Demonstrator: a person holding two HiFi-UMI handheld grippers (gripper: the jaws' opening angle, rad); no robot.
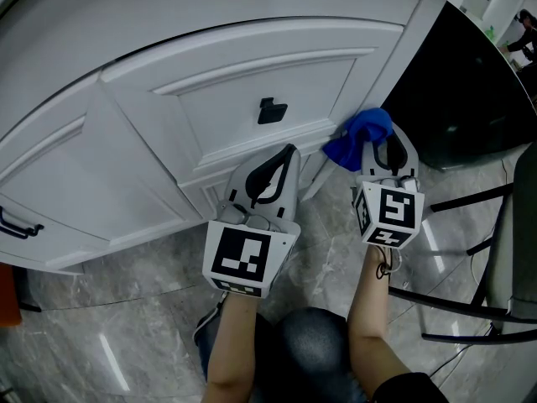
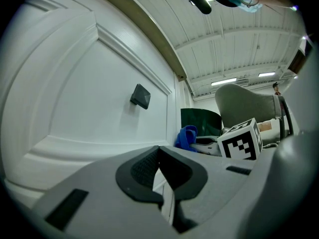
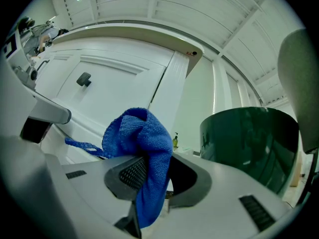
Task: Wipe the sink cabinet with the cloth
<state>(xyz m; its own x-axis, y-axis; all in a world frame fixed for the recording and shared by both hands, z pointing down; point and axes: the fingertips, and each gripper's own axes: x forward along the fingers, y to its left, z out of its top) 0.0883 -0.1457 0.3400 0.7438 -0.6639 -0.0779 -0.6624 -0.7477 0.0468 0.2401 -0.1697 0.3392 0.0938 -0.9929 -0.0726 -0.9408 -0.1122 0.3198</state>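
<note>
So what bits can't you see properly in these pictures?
- Head view: whether the blue cloth touches the cabinet door. The bunched cloth covers that spot.
- Head view: the dark handle at the left is cut off by the picture's edge.
- Right gripper view: the little bottle is too small to read.
- Head view: the left gripper hides part of the door's bottom edge.

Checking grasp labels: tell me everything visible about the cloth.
The cloth is bright blue, looped terry-like fabric, bunched and folded. The right gripper is shut on it, a fold hanging down between the jaws and a stitched edge trailing sideways. It sits by the lower right corner of the white cabinet; contact there is unclear.
</note>
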